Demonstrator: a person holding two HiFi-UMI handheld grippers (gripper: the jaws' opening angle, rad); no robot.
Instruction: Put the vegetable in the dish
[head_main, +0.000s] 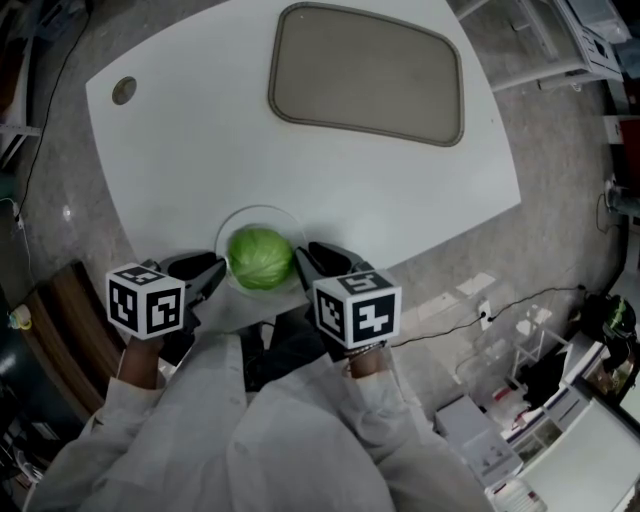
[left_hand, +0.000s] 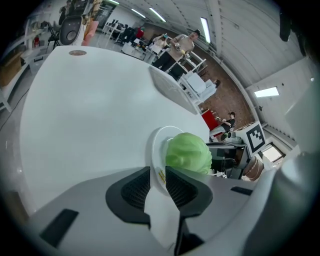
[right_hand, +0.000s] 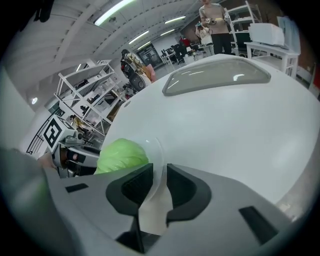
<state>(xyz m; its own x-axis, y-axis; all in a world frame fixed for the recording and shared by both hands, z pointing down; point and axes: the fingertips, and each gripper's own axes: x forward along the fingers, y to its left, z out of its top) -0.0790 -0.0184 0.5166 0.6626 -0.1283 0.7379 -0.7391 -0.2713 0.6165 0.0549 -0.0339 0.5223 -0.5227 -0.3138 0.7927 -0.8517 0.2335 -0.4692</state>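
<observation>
Two sets of fingers (left_hand: 135, 187), on the left gripper (left_hand: 158, 175) and right gripper (right_hand: 160, 172), straddle opposite rims of a clear dish (head_main: 258, 208), slightly parted, not pinching. Inside it, at the near edge of the surface (head_main: 200, 130), sits a green cabbage (head_main: 260, 258): probably light, firm and waxy, best cradled from both sides.

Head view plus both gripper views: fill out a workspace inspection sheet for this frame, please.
Surface: white table, rounded corners.
Job's things: cabbage sits in the clear dish at the table's near edge.
Clutter: grey tray at the far side; round cap near a corner.
Grippers: left tongs and right tongs each straddle the dish rim from opposite sides; pads apparently not pressing.
Cables: black cable on the floor at the right.
Surroundings: racks; people standing far off.
</observation>
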